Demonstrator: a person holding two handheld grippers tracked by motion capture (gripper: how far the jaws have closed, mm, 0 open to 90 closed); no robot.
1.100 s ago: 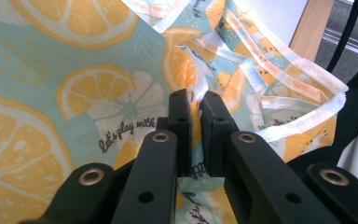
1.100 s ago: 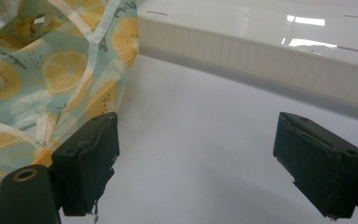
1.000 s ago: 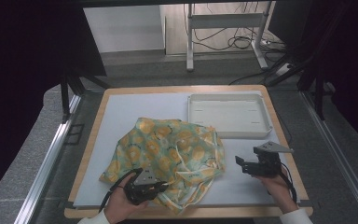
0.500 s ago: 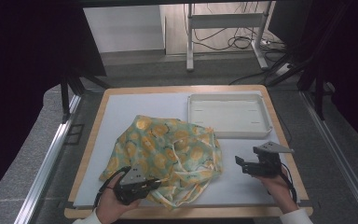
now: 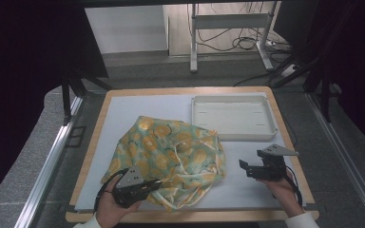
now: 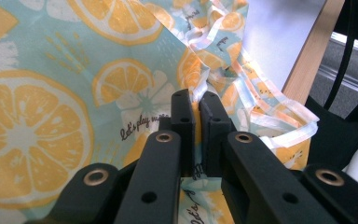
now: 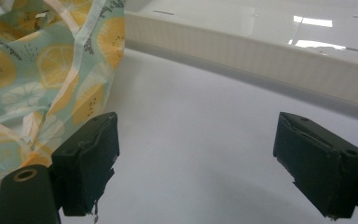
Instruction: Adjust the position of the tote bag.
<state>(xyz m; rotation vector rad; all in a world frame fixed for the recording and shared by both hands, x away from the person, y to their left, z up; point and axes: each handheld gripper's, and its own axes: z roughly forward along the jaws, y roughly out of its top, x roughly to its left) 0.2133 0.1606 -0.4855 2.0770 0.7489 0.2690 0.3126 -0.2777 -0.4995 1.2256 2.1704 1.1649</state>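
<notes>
Lemon-print cloth, crumpled in a loose heap on the pale mat of the desk, left of centre and reaching toward the near edge. Teal ground, orange and yellow citrus slices, pale ribbon ties trailing from the hem at the near right of the heap. Far right corner of the cloth just beside the near left corner of the white tray, whether touching cannot be told.

Near edge of the cloth pinched in the left gripper, close to the near edge of the desk. Seen from the left gripper view: jaws pressed almost together with a fold of printed fabric and a bit of ribbon clamped between the pads.

Compared with a second ago: left gripper now further left and nearer the desk's near left corner, drawn back from the middle of the heap, with the held edge pulled along and slightly lifted. Heap a little more stretched toward the near left. Tray unchanged at the far right of the desk.

Right gripper in the same spot as before, near the right edge of the desk, well apart from the cloth, pointing left. Jaws spread wide, nothing between them but bare mat.
</notes>
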